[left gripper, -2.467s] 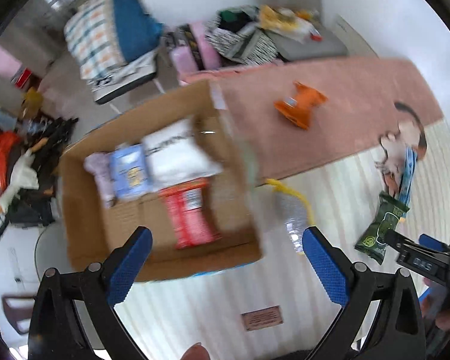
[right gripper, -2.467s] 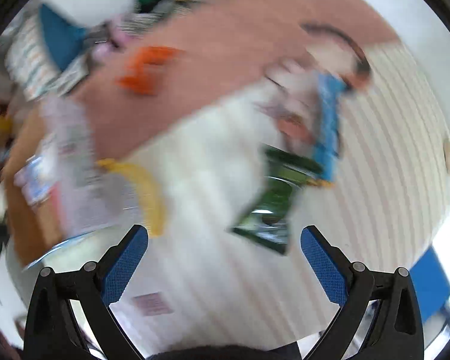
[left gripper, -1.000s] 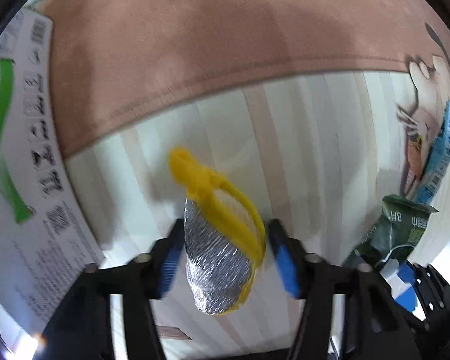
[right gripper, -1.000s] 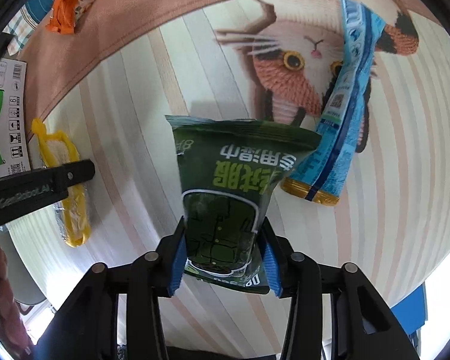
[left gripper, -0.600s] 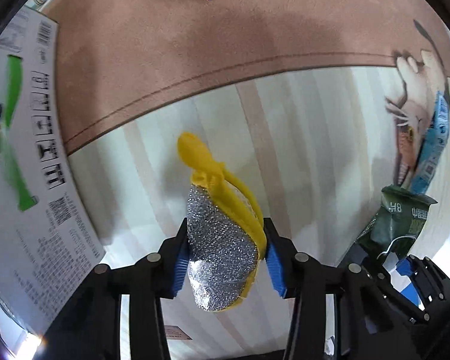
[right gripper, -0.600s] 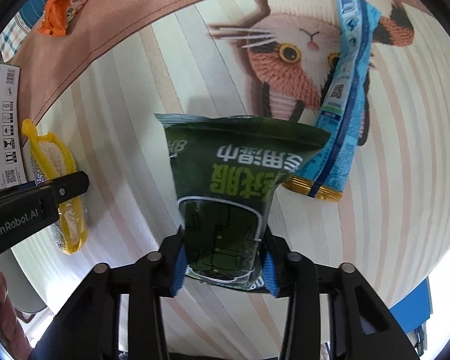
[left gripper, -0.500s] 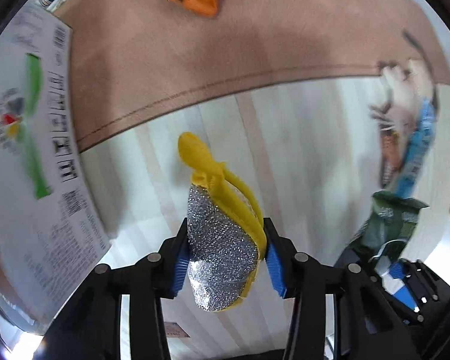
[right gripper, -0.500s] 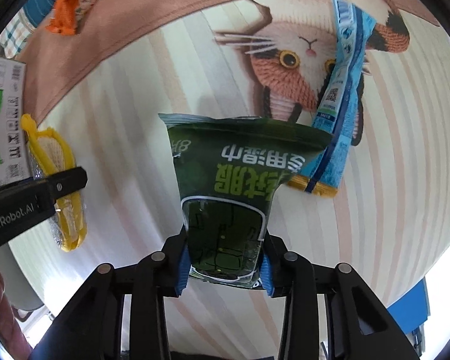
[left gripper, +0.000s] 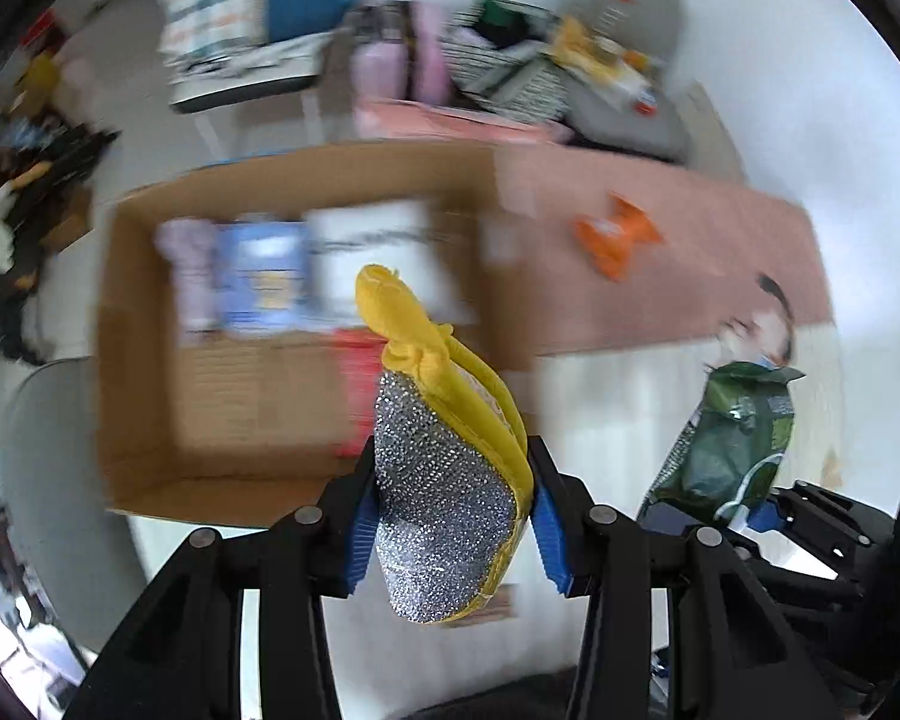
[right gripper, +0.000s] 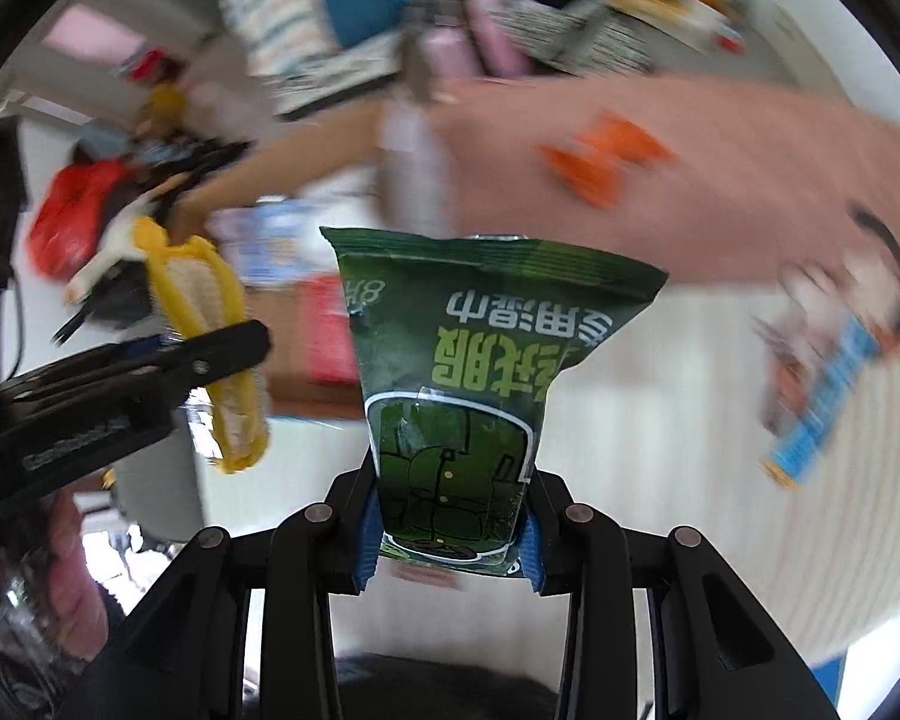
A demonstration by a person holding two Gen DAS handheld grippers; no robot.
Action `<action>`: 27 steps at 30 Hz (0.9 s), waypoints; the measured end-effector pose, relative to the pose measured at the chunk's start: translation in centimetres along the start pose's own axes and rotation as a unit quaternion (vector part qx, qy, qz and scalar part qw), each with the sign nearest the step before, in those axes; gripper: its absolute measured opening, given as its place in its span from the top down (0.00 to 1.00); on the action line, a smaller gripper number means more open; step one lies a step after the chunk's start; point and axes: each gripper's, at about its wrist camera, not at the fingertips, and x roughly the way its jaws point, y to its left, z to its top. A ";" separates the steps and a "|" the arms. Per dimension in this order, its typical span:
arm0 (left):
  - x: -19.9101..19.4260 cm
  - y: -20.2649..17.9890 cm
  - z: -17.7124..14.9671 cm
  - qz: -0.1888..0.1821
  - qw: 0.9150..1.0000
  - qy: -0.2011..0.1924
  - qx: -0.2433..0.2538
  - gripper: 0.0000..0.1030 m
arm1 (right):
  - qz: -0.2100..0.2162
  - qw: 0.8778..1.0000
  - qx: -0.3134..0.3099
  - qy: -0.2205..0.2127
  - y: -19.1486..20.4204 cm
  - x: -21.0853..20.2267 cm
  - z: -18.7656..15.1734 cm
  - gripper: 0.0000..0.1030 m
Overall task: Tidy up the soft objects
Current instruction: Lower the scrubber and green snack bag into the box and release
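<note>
Now, with your left gripper [left gripper: 453, 531] clamping the yellow-and-silver scouring sponge [left gripper: 444, 480] and your right gripper [right gripper: 450, 531] pinching the green snack packet [right gripper: 471, 384], carry both over the open cardboard box [left gripper: 144, 420] and release low inside.

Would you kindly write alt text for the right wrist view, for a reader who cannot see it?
The right gripper holds a green snack packet upright between its blue-padded fingers. At left, the left gripper clamps a yellow scouring pad. Behind, blurred, lie an open cardboard box, a pink rug and an orange packet.
</note>
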 end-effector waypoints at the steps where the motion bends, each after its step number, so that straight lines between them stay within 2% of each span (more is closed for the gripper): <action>1: 0.1 1.8 0.2 0.008 1.000 0.005 -0.010 0.60 | 0.006 1.000 -0.017 0.001 2.6 1.2 1.1 0.63; 4: 1.3 6.9 1.3 0.016 0.999 0.031 -0.039 0.60 | 0.006 0.999 -0.050 0.015 8.0 4.7 3.7 0.63; 9: 6.5 13.4 2.9 0.010 0.993 0.085 -0.079 0.60 | -0.004 0.995 -0.077 0.056 13.3 11.7 6.7 0.63; 14: 10.7 15.8 3.7 -0.004 0.988 0.125 -0.093 0.60 | -0.021 0.992 -0.082 0.095 14.1 17.9 7.8 0.63; 22: 14.3 16.4 3.4 -0.024 0.981 0.171 -0.093 0.56 | -0.045 0.986 -0.074 0.142 14.2 23.4 8.6 0.61; 24: 14.8 16.9 3.4 -0.033 0.978 0.178 -0.107 0.53 | -0.052 0.985 -0.071 0.145 14.2 23.8 8.8 0.55; 26: 14.1 17.1 3.2 -0.034 0.978 0.172 -0.110 0.44 | -0.062 0.986 -0.072 0.140 14.3 23.5 8.9 0.32; 27: 13.6 17.1 3.1 -0.031 0.980 0.165 -0.108 0.35 | -0.066 0.986 -0.072 0.137 14.0 23.1 9.0 0.28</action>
